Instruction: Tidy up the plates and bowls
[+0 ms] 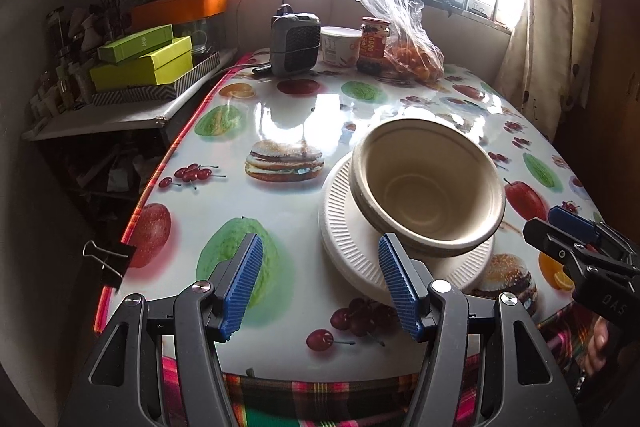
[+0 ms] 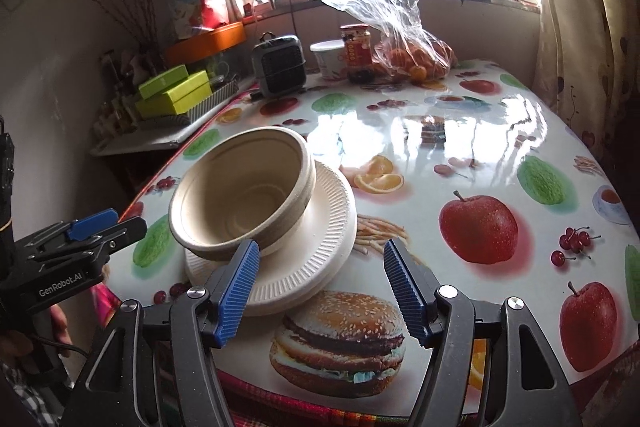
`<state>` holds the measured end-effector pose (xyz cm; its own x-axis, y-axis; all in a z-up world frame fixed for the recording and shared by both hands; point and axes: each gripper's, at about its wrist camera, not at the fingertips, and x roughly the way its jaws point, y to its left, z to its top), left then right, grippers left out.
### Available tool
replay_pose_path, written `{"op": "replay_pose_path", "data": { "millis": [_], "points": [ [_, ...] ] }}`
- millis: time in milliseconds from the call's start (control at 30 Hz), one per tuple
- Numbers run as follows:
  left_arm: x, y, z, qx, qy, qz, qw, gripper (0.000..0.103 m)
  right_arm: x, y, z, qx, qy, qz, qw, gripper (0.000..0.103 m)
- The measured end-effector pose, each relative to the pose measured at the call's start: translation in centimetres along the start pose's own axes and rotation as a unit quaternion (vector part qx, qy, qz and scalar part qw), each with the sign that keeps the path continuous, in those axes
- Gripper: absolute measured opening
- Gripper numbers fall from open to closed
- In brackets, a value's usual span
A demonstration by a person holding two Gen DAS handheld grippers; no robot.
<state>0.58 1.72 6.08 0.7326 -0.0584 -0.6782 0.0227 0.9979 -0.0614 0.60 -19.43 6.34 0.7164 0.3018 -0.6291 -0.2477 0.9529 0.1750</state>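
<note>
A stack of beige paper bowls sits tilted on a stack of white ribbed paper plates on the fruit-print table. My left gripper is open, low and to the left of the plates, with nothing between its blue pads. My right gripper is also open, in front of the plates' right edge, with only the table showing between its pads. Each gripper shows at the edge of the other's view: the right gripper and the left gripper.
At the table's far end stand a small grey heater, a white tub, a red-lidded jar and a plastic bag of oranges. Green boxes lie on a side shelf to the left. A binder clip grips the table's left edge.
</note>
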Motion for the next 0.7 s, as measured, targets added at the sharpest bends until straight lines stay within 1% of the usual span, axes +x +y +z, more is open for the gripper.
{"op": "replay_pose_path", "data": {
  "millis": [167, 233, 367, 533, 633, 700],
  "points": [
    [0.3, 0.5, -2.0, 0.001, 0.013, 0.009, 0.9999, 0.061, -0.3, -0.1, -1.4, -0.007, 0.003, -0.005, 1.0, 0.07],
    [0.6, 0.6, -2.7, 0.004, 0.02, 0.011, 0.9997, 0.061, -0.3, -0.1, -1.8, -0.012, 0.004, -0.011, 1.0, 0.074],
    [1.1, 1.1, -3.9, -0.002, 0.036, 0.016, 0.9992, 0.061, 0.3, -0.2, -2.7, -0.012, 0.015, -0.014, 1.0, 0.076],
    [1.9, 1.3, -4.9, -0.008, 0.055, 0.005, 0.9984, 0.061, 0.8, 0.0, -3.8, -0.02, 0.025, -0.019, 0.999, 0.081],
    [2.3, 1.3, -5.3, -0.012, 0.064, 0.002, 0.9979, 0.061, 0.9, 0.0, -4.2, -0.016, 0.029, -0.018, 0.999, 0.081],
    [2.2, 1.2, -5.3, -0.012, 0.063, -0.001, 0.9979, 0.061, 1.0, 0.0, -4.4, -0.017, 0.031, -0.019, 0.999, 0.082]
  ]
}}
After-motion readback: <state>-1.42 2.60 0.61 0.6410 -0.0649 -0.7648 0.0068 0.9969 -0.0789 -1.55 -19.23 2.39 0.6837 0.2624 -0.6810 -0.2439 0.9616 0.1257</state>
